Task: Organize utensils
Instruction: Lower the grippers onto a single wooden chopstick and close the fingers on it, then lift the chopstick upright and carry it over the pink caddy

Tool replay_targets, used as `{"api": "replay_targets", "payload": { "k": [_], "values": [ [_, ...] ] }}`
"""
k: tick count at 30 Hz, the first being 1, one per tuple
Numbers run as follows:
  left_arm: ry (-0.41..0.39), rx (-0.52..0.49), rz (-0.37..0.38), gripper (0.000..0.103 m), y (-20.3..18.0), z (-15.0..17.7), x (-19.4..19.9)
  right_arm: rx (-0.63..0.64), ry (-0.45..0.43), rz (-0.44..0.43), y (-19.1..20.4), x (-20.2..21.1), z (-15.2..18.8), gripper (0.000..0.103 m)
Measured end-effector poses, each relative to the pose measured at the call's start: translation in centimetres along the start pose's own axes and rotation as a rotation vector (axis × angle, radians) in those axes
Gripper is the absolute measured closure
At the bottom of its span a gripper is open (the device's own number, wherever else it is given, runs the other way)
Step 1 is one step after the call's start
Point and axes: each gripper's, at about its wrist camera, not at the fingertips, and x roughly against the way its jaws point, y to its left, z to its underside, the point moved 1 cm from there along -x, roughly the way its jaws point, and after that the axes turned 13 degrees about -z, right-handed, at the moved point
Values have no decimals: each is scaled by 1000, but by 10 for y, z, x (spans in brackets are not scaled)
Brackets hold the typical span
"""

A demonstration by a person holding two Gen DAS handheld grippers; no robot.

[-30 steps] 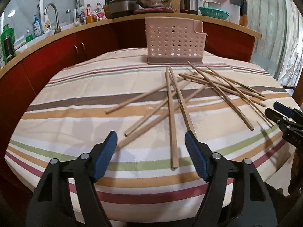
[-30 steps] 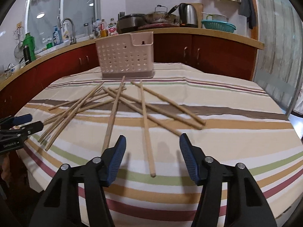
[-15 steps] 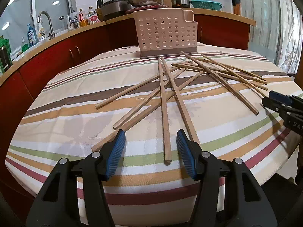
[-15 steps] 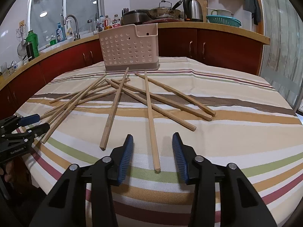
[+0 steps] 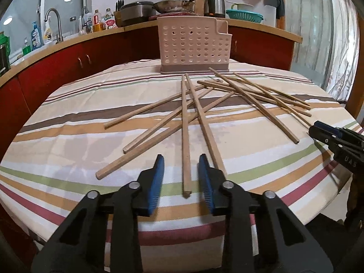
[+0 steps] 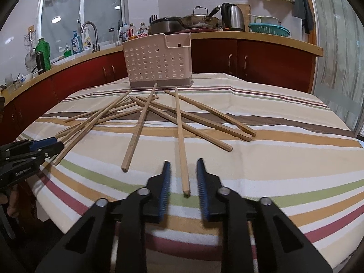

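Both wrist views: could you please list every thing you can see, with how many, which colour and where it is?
chopsticks: about ten, light wood, scattered and crossing each other on the table in front of the holder
utensil holder: one, pale pink with round holes, upright at the far side of the table
tablecloth: one, cream with brown, orange, green and red stripes, covering the table
cabinets: dark red, under a wooden counter behind the table
kettle: one, steel, on the counter
colander: one, teal, on the counter
faucet: one, metal, at the sink on the left
left tongs: black with blue pads, open, around the near end of one chopstick
right tongs: the same, open, around the end of another chopstick
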Motion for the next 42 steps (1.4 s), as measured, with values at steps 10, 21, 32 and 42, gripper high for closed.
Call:
{"api": "replay_targets", "payload": {
  "k": [10, 21, 32, 42],
  "values": [
    [-21, -2, 8, 96, 2, 1, 7, 14, -45, 9, 5, 15, -7, 97],
    [-200, 77, -45, 96, 32, -33, 65, 80, -182, 29, 22, 57, -42, 97],
    [-352, 132, -78, 96, 51, -72, 120, 117, -284, 27, 40, 93, -79, 97],
    [-383, 144, -58, 96, 56, -97, 143, 88, -303, -15, 47, 117, -102, 97]
  ]
}}
